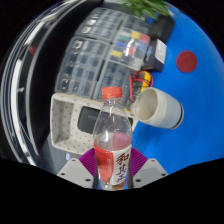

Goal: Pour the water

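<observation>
Currently fingers (112, 170) pinch the water bottle (112, 140) (red cap, upright); white cup (160, 108) lies tipped just beyond on the blue desk (195, 95).

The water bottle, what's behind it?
Behind the water bottle, held in the tool, lies a white cup tipped on its side on the blue surface, beside a white box. The bottle covers part of the box.

Beyond, lying flat on a bright blue tabletop (200, 90): a pale grey computer keyboard (92, 60) with dark-edged keys. Farther back, a cluttered box of small colourful items (135, 45), contents too small to tell. Near it, green leafy foliage (150, 8). Off alone, a flat red round disc (186, 62).
</observation>
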Demonstrator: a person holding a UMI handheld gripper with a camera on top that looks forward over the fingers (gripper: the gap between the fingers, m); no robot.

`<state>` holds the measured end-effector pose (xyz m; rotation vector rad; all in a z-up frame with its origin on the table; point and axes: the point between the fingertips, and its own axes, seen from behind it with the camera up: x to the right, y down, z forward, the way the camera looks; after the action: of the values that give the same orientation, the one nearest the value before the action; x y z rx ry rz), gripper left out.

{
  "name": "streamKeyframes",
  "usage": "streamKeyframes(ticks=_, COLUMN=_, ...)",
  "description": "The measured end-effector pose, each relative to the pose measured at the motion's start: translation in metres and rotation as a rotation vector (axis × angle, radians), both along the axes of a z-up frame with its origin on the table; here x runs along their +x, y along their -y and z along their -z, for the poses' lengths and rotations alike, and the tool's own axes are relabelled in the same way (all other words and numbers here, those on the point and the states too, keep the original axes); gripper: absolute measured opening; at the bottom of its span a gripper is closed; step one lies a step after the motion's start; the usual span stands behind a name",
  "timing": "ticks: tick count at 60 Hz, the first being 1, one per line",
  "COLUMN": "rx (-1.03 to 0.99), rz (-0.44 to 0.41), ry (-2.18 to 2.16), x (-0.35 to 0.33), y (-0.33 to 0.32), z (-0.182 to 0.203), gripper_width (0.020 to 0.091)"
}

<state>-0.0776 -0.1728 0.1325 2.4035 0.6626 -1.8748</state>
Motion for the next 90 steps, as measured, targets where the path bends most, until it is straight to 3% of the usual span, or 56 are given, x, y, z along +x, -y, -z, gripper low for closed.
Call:
streamKeyframes(ticks=26, rx=-0.587, rz=0.060, ry=0.147, x=-0.017, y=0.015, z=-0.016, gripper_width=0.0394)
streamKeyframes(ticks=42, rx=-0.629, rz=0.053, ry=0.144, x=-0.021, y=0.007, z=-0.026, gripper_width=0.0393)
streamKeyframes(ticks=49, rx=-0.465, rz=0.000, ry=0.087, x=-0.017, y=-0.004, z=-0.040, gripper_width=0.0393)
streamKeyframes(ticks=56, rx=-0.155, rz=-0.051, ry=-0.031, x=-0.015, y=-0.032, z=-0.067, gripper_width=0.0395)
streamKeyframes(ticks=71, rx=0.539, rz=-0.050, ry=-0.248, x=-0.021, y=-0.131, z=-0.122, gripper_width=0.0397)
streamKeyframes(ticks=81, rx=0.939, rz=-0.038, ry=-0.253, x=-0.027, y=-0.202, z=-0.102, gripper_width=0.0396)
streamKeyframes(ticks=90, rx=1.108, rz=-0.038, ry=-0.233, x=-0.033, y=-0.251, z=-0.063, gripper_width=0.0395)
